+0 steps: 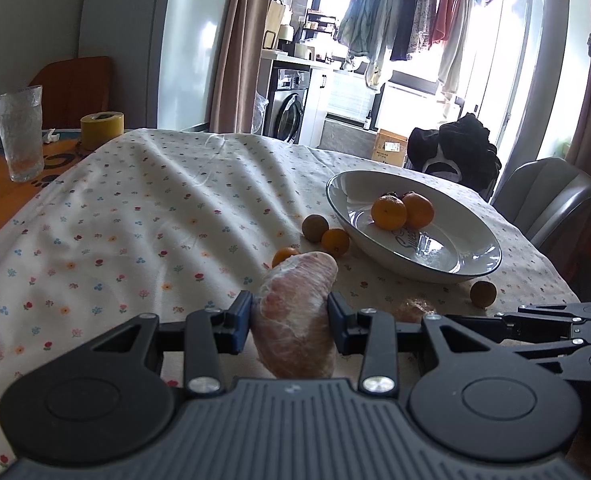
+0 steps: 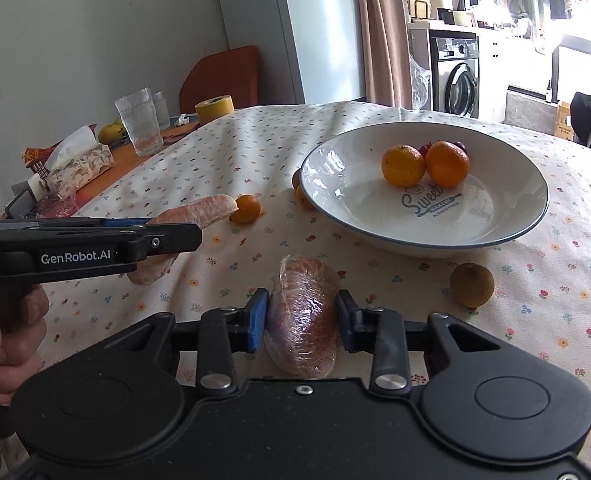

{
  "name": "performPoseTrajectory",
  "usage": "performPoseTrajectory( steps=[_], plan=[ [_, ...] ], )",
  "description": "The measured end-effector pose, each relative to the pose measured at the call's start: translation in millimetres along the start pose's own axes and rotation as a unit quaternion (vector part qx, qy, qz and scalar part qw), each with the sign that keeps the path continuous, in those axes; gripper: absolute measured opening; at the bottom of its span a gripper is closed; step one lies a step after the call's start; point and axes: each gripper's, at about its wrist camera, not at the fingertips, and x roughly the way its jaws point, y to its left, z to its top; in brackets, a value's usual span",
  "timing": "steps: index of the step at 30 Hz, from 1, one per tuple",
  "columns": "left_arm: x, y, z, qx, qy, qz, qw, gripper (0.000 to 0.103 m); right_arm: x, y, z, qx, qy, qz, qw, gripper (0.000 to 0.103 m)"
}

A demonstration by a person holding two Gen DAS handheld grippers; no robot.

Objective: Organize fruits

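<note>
Left wrist view: left gripper point(image 1: 290, 322) is clamped on a peeled pomelo segment point(image 1: 295, 312), lifted clear of the floral tablecloth point(image 1: 115, 220); the bowl point(image 1: 471, 270) lies ahead to the right, near the table's right edge, with two oranges point(image 1: 401, 210) inside; small oranges point(image 1: 335, 242) and a brown fruit point(image 1: 315, 228) sit just beside its left rim
Right wrist view: right gripper point(image 2: 301, 322) has its fingers against both sides of a film-wrapped segment point(image 2: 305, 316), low over the cloth; a brown round fruit point(image 2: 471, 285) lies just right; a hand point(image 2: 11, 332) holds the left tool
Risk: film is slick, so the wrapped piece may slip; both tools heading for the bowl could collide; soft flesh may crush
</note>
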Motion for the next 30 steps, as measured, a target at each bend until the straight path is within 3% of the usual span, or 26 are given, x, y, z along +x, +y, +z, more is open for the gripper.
performPoseTrajectory(
  steps=[12,30],
  plan=[
    [-4.2,-15.0,15.1,0.015,-0.019,-0.014,0.9996,0.039,-23.3,-8.7,19.4,0.001,-0.045,-0.010,0.999,0.034],
    [18.8,-53.6,46.8,0.049,-0.031,-0.035,0.9977,0.039,-32.0,-51.6,47.5,0.007,-0.086,-0.061,0.994,0.034]
  ],
)
